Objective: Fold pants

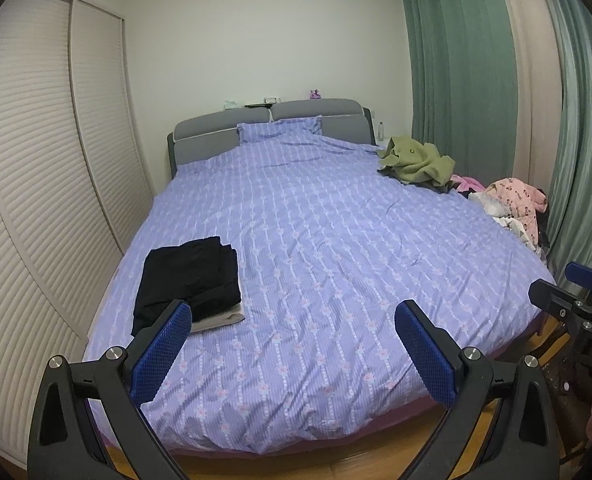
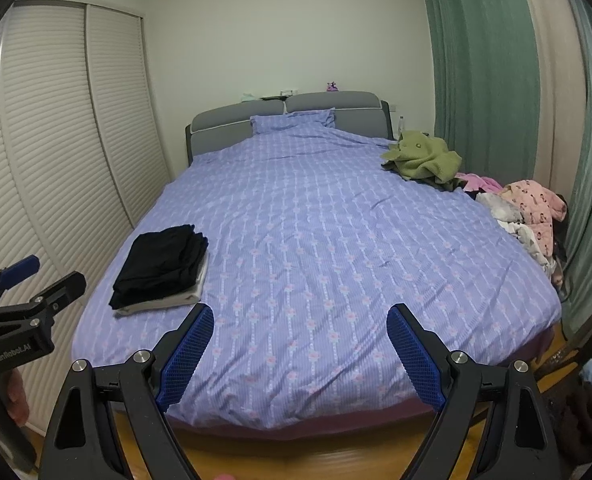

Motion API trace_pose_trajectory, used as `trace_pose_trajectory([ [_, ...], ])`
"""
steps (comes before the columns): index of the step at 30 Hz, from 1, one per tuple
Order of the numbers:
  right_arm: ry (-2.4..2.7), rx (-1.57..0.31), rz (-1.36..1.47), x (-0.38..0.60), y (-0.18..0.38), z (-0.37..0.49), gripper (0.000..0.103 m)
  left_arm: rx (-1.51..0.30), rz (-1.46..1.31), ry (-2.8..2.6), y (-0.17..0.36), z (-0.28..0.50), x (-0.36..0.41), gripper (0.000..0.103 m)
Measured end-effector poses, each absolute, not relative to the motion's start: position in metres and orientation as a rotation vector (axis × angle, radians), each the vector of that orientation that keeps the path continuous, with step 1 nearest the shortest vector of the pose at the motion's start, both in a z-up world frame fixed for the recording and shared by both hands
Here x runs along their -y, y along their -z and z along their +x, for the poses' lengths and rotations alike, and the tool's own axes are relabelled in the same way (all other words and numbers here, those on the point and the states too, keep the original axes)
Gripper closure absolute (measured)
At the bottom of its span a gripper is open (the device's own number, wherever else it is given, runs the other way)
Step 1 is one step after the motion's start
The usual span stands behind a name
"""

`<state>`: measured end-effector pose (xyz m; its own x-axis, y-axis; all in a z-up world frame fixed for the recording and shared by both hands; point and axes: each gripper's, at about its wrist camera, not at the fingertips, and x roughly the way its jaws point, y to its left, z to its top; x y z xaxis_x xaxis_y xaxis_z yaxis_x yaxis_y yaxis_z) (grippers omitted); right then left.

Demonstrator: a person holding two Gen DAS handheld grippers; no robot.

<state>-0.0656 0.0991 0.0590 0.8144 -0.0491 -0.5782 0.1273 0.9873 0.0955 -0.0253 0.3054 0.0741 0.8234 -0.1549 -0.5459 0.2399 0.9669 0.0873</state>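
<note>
Blue-padded, our left gripper [image 1: 289, 322] and right gripper [image 2: 300, 326] both gape wide and hold nothing, poised over the foot edge of the bed [image 1: 316, 240], whose middle lies bare. Folded black pants [image 1: 189, 276] rest near its left edge; only our right view shows their layered side, while loose clothes [image 2: 424, 156] crowd the far right edge.

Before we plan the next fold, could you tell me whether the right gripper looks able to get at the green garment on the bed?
Probably yes: the right gripper is open and empty, and only bare bedspread lies before the green garment, though it sits far up the bed.
</note>
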Motion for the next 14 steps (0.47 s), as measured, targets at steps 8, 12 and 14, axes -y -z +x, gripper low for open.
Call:
trace_pose_trajectory([
  [8,0.098,-0.613,0.142,-0.094,-0.0591,-0.0696,0.013,-0.554,0.16,0.219,-0.0755,-0.0283,-0.3014,0.0],
  [12,0.101,-0.613,0.145,-0.0922,-0.0595,-0.0696,0.013,-0.556,0.158,0.218,-0.0757,-0.0282,-0.3,0.0],
  [14,0.102,-0.614,0.146,-0.0916,-0.0596,-0.07,0.013,-0.555,0.159,0.22,-0.0756,-0.0277,-0.3005,0.0],
])
